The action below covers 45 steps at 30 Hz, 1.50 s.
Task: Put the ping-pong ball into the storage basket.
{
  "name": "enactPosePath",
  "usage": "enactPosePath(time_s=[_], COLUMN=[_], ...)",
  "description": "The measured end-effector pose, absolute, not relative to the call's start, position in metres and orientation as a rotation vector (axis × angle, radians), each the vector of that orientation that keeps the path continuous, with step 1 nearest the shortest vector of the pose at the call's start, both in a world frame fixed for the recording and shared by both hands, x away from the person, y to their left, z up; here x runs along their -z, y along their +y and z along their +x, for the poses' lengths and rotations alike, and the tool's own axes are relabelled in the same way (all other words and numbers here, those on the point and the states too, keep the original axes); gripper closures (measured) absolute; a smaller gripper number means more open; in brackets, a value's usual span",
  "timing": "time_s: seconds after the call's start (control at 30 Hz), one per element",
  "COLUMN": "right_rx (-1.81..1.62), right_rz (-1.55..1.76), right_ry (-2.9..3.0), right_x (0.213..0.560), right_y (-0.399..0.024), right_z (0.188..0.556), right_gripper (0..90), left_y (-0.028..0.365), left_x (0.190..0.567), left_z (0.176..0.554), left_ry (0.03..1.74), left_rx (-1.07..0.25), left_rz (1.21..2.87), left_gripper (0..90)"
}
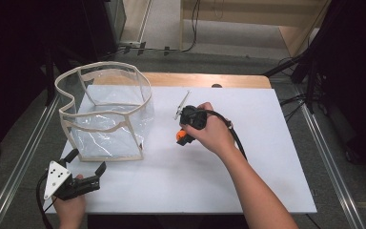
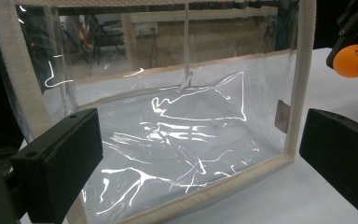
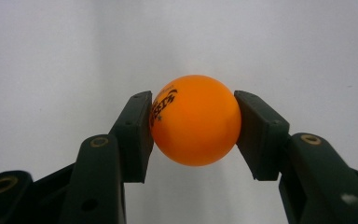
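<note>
Pinching the orange ball (image 3: pixel 195 120) at table centre, our right gripper (image 3: pixel 193 126) risks squirting it free; the clear bag (image 1: pixel 106 113) waits at ten o'clock, left gripper (image 1: pixel 86 164) spread.

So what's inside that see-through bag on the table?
Nothing that I can see: through the clear bag only its creased bottom and the white table show. The cloth edging hides thin strips along the seams.
</note>
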State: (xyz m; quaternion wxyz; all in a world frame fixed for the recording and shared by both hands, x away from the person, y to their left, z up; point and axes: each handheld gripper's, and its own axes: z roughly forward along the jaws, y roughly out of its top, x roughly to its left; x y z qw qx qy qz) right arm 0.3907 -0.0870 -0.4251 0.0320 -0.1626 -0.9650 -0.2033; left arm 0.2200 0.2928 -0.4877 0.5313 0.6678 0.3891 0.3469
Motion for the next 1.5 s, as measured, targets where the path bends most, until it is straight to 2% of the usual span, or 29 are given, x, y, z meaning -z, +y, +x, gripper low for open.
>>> enactPosePath(time_s=[1.5], right_rx=[0.668], right_rz=[-0.394], right_ry=[-3.011], right_x=[0.365], right_y=[-0.059], right_z=[0.396], right_gripper=[47.4], left_y=[0.293], left_x=[0.488], left_z=[0.22], left_ry=[0.927], left_rx=[-0.822], left_rz=[1.586], left_gripper=[0.1])
